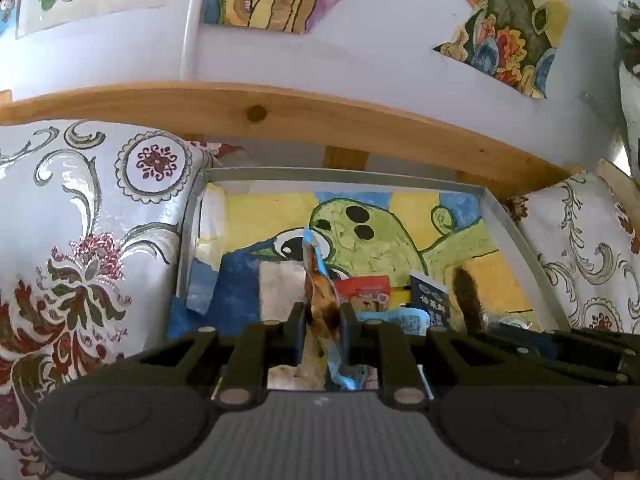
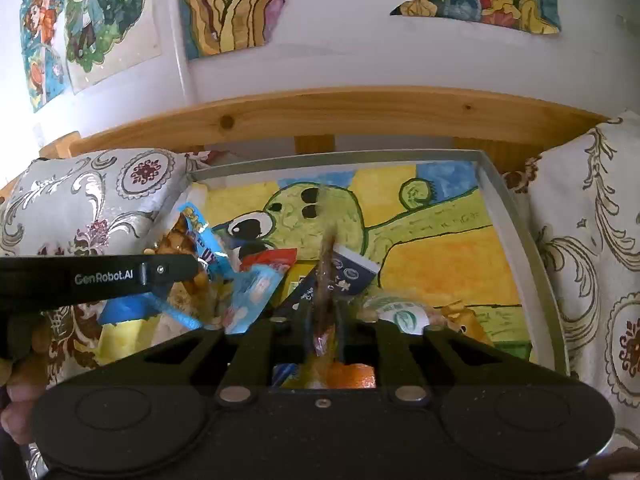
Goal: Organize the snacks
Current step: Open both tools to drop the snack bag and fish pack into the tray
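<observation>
Left gripper (image 1: pixel 323 322): I held it level over the near edge of the tray, pointing toward the wooden rail; its jaws were nearly together, pinching a snack packet.
Blue packet (image 1: pixel 316 276): it stood on edge between the left jaws, blue at the top and bottom, with brown contents showing through the middle. From the right wrist view the same packet (image 2: pixel 192 240) hung left of centre, beyond the left gripper's black arm.
Right gripper (image 2: pixel 323 316): I held it level and pointing the same way, to the right of the left one; its jaws were drawn in on a thin brown packet.
Brown packet (image 2: pixel 325 280): narrow, seen edge-on, dark brown above and clear with a reddish tint near the jaws. In the left wrist view it (image 1: pixel 466 292) rose at the right.
Loose snacks: a red packet (image 2: pixel 276 258), a dark blue packet (image 2: pixel 352 272) with white print and a light blue packet (image 2: pixel 252 292) lay together on the tray's painted floor, ahead of both grippers.
Tray (image 2: pixel 516 216): shallow, grey-rimmed, lined with a painting of a green creature (image 2: pixel 320 216); it sat between two patterned cushions (image 1: pixel 80 240), below the wooden rail (image 1: pixel 320 116).
</observation>
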A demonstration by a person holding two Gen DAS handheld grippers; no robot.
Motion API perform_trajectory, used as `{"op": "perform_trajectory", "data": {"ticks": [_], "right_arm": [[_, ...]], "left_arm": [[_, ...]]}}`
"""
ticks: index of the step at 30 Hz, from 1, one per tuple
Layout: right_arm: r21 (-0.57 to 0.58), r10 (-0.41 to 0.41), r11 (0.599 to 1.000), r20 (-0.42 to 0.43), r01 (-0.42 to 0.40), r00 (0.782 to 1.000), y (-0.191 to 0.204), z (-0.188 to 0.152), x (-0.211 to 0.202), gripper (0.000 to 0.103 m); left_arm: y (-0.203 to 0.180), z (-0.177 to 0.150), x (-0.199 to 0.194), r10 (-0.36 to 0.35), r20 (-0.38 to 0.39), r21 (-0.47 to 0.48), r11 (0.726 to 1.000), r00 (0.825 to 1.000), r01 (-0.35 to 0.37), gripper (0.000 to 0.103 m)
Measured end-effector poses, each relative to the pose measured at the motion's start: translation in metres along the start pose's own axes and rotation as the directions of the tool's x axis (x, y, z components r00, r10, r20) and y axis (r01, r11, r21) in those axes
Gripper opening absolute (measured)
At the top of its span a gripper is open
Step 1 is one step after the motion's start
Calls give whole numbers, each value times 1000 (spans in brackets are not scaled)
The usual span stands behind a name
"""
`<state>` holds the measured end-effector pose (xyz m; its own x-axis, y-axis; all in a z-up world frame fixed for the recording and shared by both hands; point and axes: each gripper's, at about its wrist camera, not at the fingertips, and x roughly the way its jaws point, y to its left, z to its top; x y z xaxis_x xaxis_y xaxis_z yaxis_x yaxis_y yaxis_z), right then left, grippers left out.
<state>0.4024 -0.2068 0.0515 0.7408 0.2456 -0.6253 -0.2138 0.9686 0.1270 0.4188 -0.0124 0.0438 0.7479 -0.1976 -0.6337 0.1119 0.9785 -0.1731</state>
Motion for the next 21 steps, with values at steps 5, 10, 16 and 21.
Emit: {"op": "perform_trajectory", "data": {"ticks": [5, 10, 16, 21], "right_arm": [[-34, 1, 999, 18, 0, 1000, 6, -1, -2, 22], [-50, -4, 999, 44, 6, 999, 9, -2, -7, 30], [-70, -25, 997, 92, 31, 995, 11, 1, -19, 47], [-62, -35, 997, 131, 44, 991, 8, 5, -31, 57]], "left_arm": [[-3, 2, -2, 4, 14, 15, 1000, 1000, -4, 28], [-2, 3, -9, 23, 40, 1, 1000, 999, -23, 60], [3, 3, -19, 53, 79, -45, 998, 995, -50, 81], [3, 5, -30, 81, 118, -53, 996, 990, -75, 94]]}}
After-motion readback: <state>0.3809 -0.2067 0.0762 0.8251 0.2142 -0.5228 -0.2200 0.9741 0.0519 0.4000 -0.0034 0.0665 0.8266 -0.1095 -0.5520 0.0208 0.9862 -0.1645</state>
